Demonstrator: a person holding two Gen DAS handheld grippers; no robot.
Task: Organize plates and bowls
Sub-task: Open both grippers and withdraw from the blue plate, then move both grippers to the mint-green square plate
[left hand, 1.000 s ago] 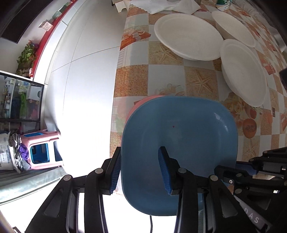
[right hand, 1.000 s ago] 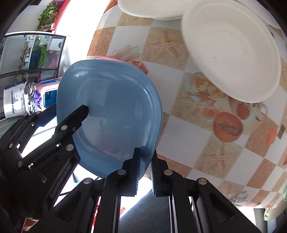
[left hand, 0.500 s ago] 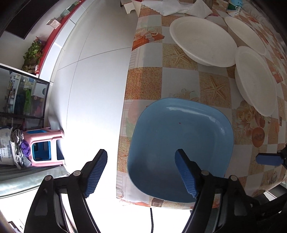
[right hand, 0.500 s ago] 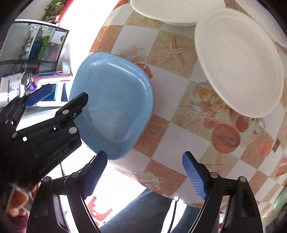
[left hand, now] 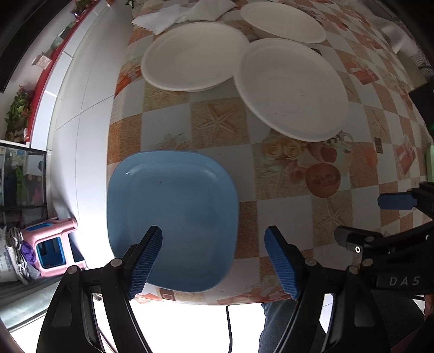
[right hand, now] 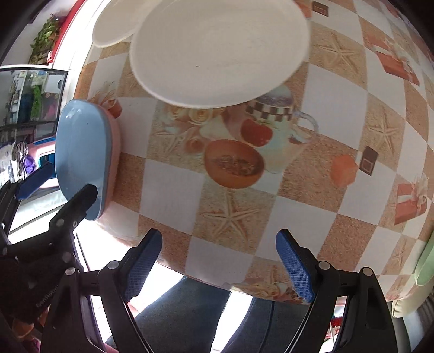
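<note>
A blue square plate (left hand: 173, 217) lies at the table's near left corner, stacked on a pink plate whose rim shows in the right wrist view (right hand: 115, 152). The blue plate also shows there (right hand: 81, 154). Three white round plates sit further back: one at the left (left hand: 192, 55), one at the right (left hand: 291, 87), one behind (left hand: 282, 21). My left gripper (left hand: 214, 260) is open and empty, just above the blue plate's near edge. My right gripper (right hand: 218, 266) is open and empty over the table's front edge, right of the blue plate.
The table has a checked starfish-pattern cloth (left hand: 222, 122). White napkins (left hand: 187, 13) lie at the far end. A pink stool (left hand: 51, 244) stands on the floor at the left. A pale green dish edge (right hand: 424, 260) shows at the right. The person's jeans (right hand: 190, 312) are below the table edge.
Both grippers let go of the blue plate and opened; it now rests on the pink plate. Both grippers pulled back, and the right one moved to the right.
</note>
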